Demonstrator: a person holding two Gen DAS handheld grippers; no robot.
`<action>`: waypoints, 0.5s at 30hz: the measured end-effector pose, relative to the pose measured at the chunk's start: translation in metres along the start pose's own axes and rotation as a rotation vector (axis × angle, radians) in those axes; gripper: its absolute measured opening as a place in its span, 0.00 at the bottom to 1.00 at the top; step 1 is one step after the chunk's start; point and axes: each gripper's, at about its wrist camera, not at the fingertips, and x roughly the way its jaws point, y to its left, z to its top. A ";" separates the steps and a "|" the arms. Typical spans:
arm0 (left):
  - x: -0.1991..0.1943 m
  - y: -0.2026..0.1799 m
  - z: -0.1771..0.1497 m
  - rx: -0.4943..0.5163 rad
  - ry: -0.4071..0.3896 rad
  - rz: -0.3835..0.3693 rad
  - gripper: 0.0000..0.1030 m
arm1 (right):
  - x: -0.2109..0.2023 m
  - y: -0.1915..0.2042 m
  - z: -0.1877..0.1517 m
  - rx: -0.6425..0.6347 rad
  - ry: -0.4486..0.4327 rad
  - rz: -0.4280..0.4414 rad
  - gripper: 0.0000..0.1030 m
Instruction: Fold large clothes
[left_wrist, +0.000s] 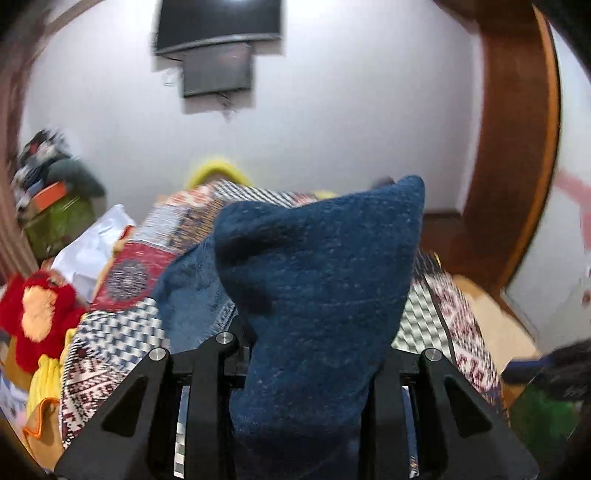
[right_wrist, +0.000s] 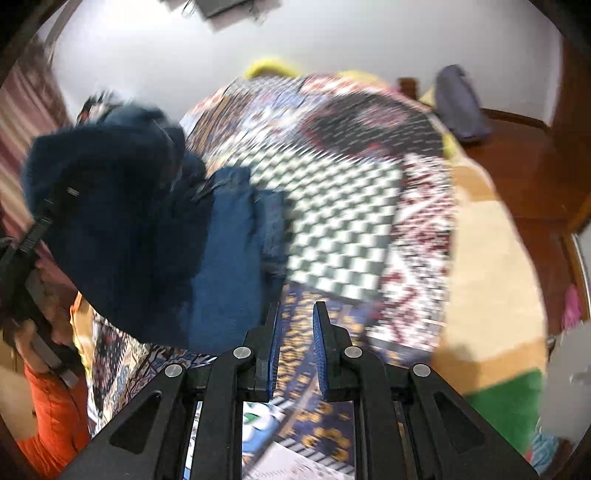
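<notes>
Blue garment (left_wrist: 317, 280) lifted over patchwork bedspread (right_wrist: 343, 206).
Left gripper (left_wrist: 306, 369) apparently clamps the garment, fingers buried in cloth; right gripper (right_wrist: 295, 350) parted, holding nothing.

A thick dark blue garment of nubbly, matt knitted cloth (left_wrist: 317, 280) is seen bunched between matt black plastic left gripper (left_wrist: 306, 369) arms, where bright metal pivot pins are caught glinting. Ridged blue pads (right_wrist: 320, 354) are shown lining the matt black right gripper (right_wrist: 295, 325). Beneath, a multicoloured patchwork printed cloth bedspread (right_wrist: 343, 229) is seen; glossy brown wooden furniture (left_wrist: 517, 147) is glimpsed.
</notes>
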 end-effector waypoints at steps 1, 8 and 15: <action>0.005 -0.008 -0.004 0.026 0.015 -0.006 0.27 | -0.005 -0.003 -0.001 0.009 -0.006 0.001 0.12; 0.026 -0.095 -0.072 0.392 0.137 0.032 0.27 | -0.031 -0.023 -0.003 0.024 -0.042 -0.038 0.12; 0.018 -0.103 -0.100 0.447 0.216 -0.025 0.36 | -0.037 -0.020 -0.008 0.036 -0.053 -0.019 0.12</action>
